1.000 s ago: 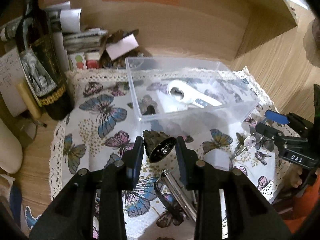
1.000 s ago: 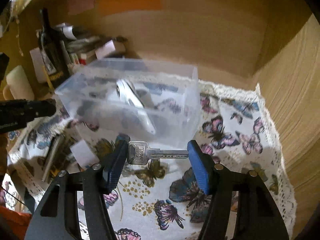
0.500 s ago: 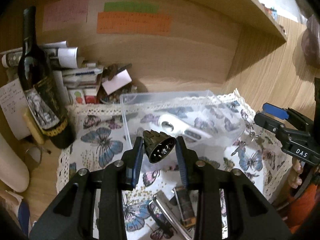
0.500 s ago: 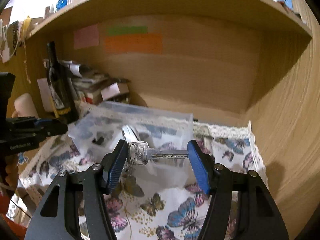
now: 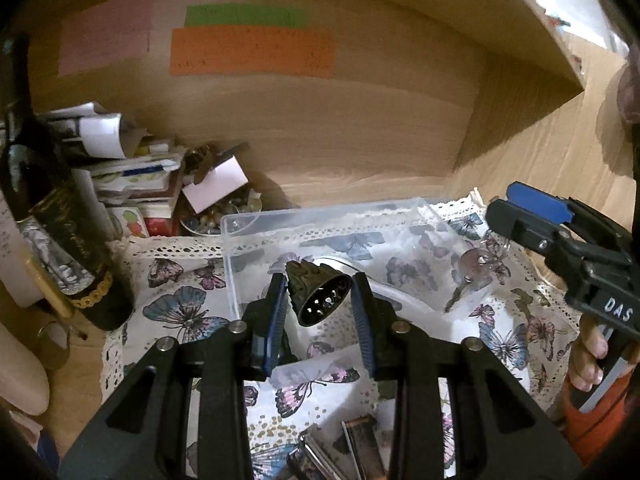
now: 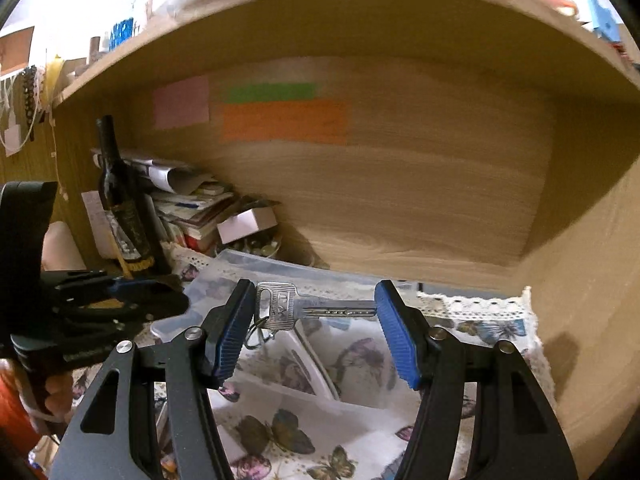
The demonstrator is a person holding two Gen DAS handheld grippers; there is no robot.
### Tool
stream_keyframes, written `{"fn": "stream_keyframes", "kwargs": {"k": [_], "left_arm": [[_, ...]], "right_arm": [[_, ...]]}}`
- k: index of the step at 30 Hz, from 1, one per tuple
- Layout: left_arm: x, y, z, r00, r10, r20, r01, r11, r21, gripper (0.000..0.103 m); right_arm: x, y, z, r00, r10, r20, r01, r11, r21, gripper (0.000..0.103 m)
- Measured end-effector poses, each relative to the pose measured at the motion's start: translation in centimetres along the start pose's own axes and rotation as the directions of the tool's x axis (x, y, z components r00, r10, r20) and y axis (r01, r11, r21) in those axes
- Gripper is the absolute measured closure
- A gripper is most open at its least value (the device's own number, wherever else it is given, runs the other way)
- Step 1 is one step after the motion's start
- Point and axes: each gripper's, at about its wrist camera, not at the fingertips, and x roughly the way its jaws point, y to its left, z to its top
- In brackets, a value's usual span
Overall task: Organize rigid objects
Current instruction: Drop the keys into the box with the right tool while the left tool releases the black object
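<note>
Both grippers are rising from the cloth (image 5: 180, 316) toward the box (image 5: 240, 240); the left gripper (image 5: 319, 304) is gripping the cone (image 5: 320, 298), the right gripper (image 6: 315, 312) is clamping the key (image 6: 296, 306); drops seem next.

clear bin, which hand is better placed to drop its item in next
Probably the left. Its tongs hold the black cap right over the clear bin near the front wall. The right tongs hold the key higher, nearer the bin's edge.
</note>
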Motion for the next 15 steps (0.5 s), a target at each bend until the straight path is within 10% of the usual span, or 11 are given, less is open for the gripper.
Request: {"fn": "stream_keyframes", "kwargs": {"k": [15], "left_arm": [[5.8,0.7,-0.6,0.987,0.015,-0.159,-0.015,1.000,0.000,0.071]], "right_arm": [[8.3,-0.5,-3.0,0.964,0.065,-0.258,-0.050,0.997,0.066,0.044]]}}
